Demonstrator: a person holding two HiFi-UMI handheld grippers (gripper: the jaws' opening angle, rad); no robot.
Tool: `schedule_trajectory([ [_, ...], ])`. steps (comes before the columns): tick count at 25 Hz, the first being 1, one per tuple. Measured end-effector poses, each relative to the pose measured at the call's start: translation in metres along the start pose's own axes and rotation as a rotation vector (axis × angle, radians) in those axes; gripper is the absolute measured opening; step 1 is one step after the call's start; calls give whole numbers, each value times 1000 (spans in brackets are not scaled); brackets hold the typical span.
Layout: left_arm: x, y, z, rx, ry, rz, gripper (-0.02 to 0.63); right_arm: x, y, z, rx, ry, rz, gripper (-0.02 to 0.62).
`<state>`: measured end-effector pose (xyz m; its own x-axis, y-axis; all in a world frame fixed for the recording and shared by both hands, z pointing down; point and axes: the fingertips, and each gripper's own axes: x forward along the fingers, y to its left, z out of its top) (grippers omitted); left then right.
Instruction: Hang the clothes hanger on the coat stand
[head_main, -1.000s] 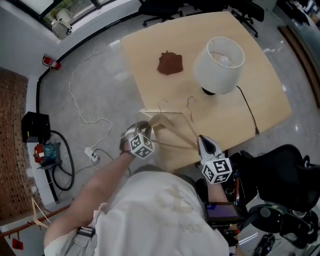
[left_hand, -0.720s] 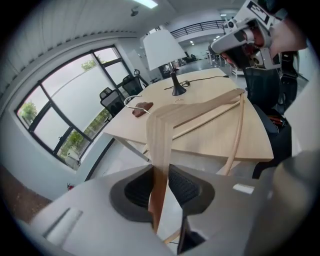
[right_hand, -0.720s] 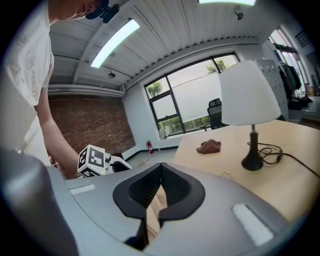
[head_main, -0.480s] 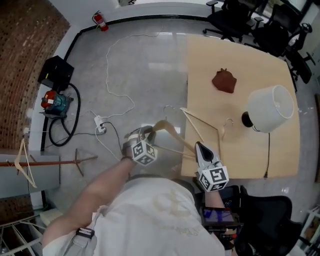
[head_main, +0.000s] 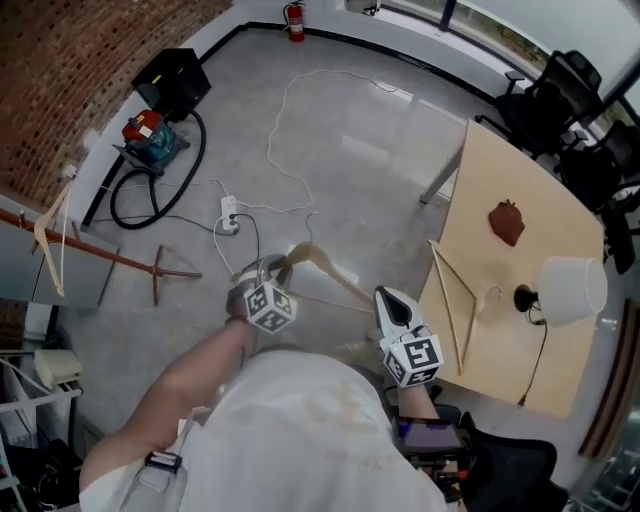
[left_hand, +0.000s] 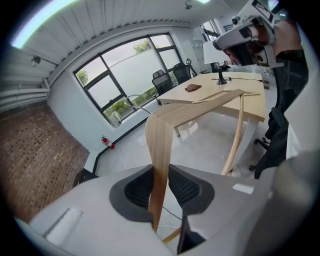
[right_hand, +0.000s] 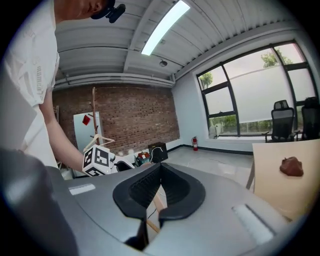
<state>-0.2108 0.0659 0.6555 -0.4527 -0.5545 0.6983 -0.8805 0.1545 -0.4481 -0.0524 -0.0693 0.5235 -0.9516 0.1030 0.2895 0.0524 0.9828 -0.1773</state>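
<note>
A wooden clothes hanger (head_main: 325, 275) hangs in the air over the grey floor, carried between both grippers. My left gripper (head_main: 280, 268) is shut on one arm of it, and the wood (left_hand: 162, 135) stands pinched between the dark pads. My right gripper (head_main: 386, 298) is shut at the other end, where a strip of the hanger (right_hand: 156, 204) shows low between its fingers. The coat stand (head_main: 110, 258) is at the far left, with another hanger (head_main: 50, 235) on it. In the right gripper view the coat stand (right_hand: 93, 112) rises against the brick wall.
A wooden table (head_main: 500, 340) at the right carries a second hanger (head_main: 452, 300), a white lamp (head_main: 570, 290) and a brown cloth (head_main: 507, 222). A power strip (head_main: 228, 212) with white cable, a black box (head_main: 170, 75) and a fire extinguisher (head_main: 293, 18) lie on the floor ahead. Office chairs (head_main: 560, 90) stand far right.
Both grippers have carried the hanger off the table and out over the floor. The view has swung away from the table, and the coat stand has come into sight at the left.
</note>
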Motion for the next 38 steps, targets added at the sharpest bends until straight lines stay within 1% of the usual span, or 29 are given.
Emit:
schedule_trajectory([
  [8,-63,63,-116,-139,61,136,94,78,105,8,-65,39,176,14],
  [12,-98,93,-167,-219,101,235,94,121,153,13,-113,47,298,14],
  [16,-145,131,-209,-313,142,318,94,162,210,40,-157,72,413,14],
  [19,-173,147,-234,-374,182,364,94,183,245,55,-179,96,494,14],
  [26,-200,162,-283,-491,285,474,94,247,293,49,-222,129,701,14],
  [31,-202,194,-312,-521,358,537,94,302,326,56,-232,137,833,14],
  [35,-196,225,-320,-517,395,588,94,341,348,61,-233,155,935,14],
  [38,-188,247,-324,-531,414,632,94,368,357,72,-241,160,1008,14],
])
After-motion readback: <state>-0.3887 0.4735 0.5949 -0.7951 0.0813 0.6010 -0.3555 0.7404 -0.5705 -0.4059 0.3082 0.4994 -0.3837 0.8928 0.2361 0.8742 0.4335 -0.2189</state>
